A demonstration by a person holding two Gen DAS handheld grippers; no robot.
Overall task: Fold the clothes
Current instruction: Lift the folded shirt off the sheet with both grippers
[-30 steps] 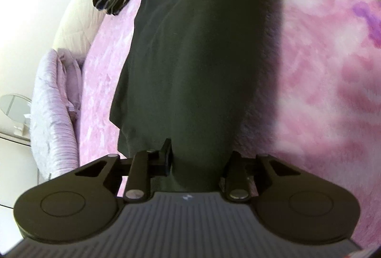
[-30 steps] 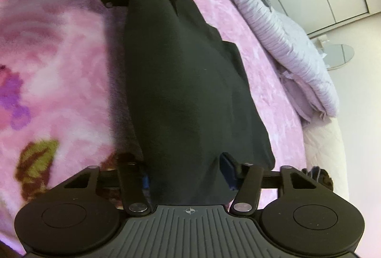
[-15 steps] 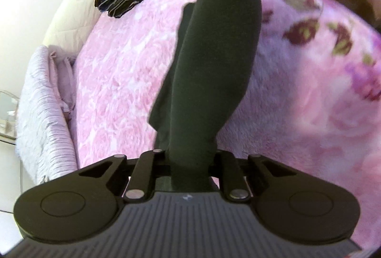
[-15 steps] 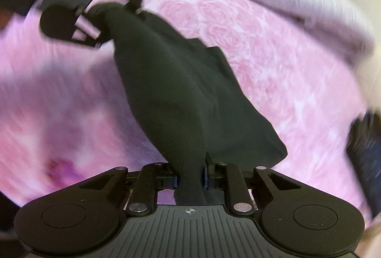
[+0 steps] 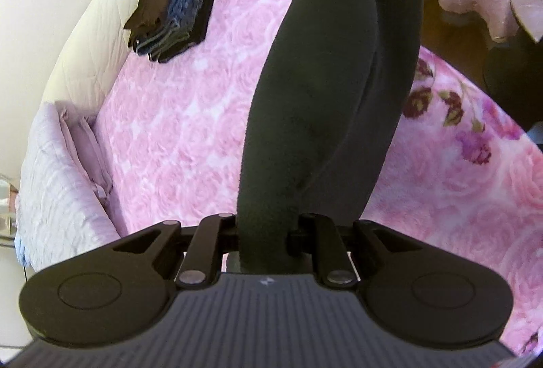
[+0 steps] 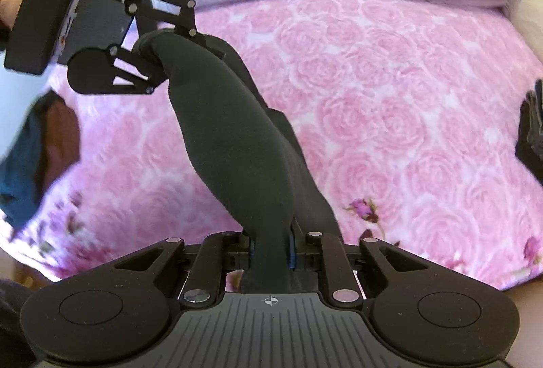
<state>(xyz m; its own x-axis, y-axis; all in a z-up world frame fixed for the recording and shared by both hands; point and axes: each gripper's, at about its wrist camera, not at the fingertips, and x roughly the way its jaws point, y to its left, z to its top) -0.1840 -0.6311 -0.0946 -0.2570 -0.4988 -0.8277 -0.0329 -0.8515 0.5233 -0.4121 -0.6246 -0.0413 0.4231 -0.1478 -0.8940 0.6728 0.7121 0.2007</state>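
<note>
Lifted off the pink rose-patterned fleece blanket since earlier: dark soft cloth garment, stretched between, and clamped by, left gripper and right gripper

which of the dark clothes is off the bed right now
The black garment, strung between the left gripper and right gripper, both clamped on it. The folded dark clothes lie stacked at the bed's edge.

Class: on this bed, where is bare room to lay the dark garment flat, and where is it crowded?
Free: the pink blanket between the folded quilt and the folded clothes stack. Crowded: that stack's corner, and the blue-and-brown garment at the edge.
</note>
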